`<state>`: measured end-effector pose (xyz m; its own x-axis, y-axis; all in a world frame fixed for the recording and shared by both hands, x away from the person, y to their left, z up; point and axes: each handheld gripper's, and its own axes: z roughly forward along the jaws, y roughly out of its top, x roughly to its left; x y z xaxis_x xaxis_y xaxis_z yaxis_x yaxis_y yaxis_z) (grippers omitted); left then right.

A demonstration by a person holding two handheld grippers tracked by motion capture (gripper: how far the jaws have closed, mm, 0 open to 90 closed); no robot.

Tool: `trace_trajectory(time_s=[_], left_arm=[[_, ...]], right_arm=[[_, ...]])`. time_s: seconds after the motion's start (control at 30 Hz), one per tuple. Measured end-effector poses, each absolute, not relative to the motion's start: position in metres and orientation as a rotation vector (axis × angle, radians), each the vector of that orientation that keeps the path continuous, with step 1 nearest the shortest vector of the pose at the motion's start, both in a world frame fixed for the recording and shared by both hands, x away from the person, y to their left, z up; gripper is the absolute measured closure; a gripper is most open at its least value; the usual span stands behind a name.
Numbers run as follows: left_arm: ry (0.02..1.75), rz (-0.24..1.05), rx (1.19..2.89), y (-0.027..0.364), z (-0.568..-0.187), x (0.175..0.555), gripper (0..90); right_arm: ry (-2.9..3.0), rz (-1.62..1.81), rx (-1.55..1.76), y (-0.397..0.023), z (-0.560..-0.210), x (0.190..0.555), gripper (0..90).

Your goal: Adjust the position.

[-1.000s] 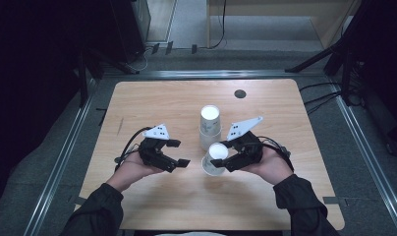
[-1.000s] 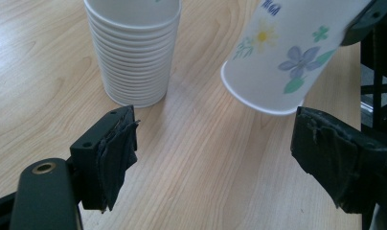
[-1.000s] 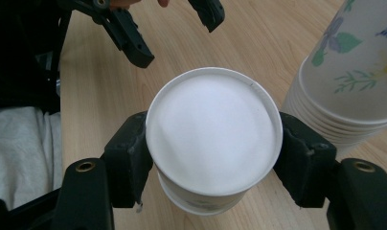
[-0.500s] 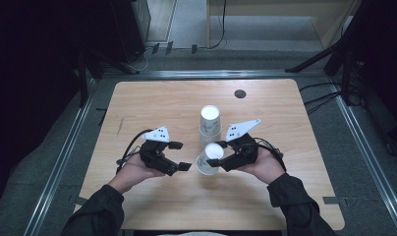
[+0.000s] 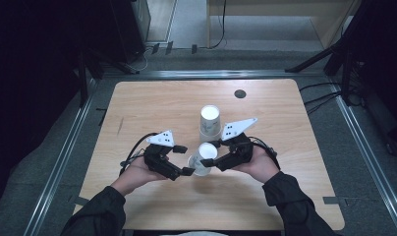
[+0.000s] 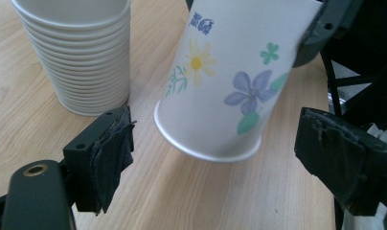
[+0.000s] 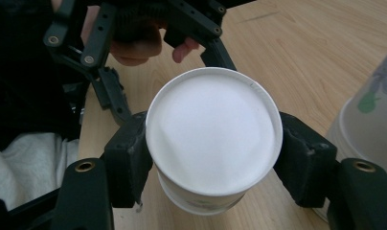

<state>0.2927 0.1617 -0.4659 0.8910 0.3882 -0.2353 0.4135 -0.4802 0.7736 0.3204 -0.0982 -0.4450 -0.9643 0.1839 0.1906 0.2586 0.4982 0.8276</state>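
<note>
Light and easily crushed, the paper cup (image 5: 202, 158), at 6 o'clock from the cup stack (image 5: 209, 124), is pinched inverted near its base by the right gripper (image 5: 212, 162), while the left gripper (image 5: 184, 160) gapes at 9 o'clock.

- A stack of paper cups (image 5: 210, 123) stood upside down on the table (image 5: 137, 103), near its middle.
- A single paper cup (image 5: 202, 158) was tilted, bottom up, just in front of the stack and apart from it.
- The right gripper (image 5: 217, 156) was at that cup's right, jaws on either side of it.
- The left gripper (image 5: 184, 159) was at its left, jaws flanking the cup's rim end without touching.
- A small round disc (image 5: 240, 93) lay behind the stack, toward the table's far right edge.
</note>
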Motion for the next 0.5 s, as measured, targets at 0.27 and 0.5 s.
trace_trajectory(time_s=[0.27, 0.5], left_arm=[[0.531, -0.05, 2.117, 0.155, -0.467, 0.29, 13.5], [0.507, -0.046, 2.11, 0.153, -0.467, 0.288, 13.5]], right_arm=[[-2.606, -1.509, -0.36, -0.09, -0.442, 0.317, 34.8], [-2.552, -1.541, -0.363, -0.087, -0.439, 0.316, 35.0]])
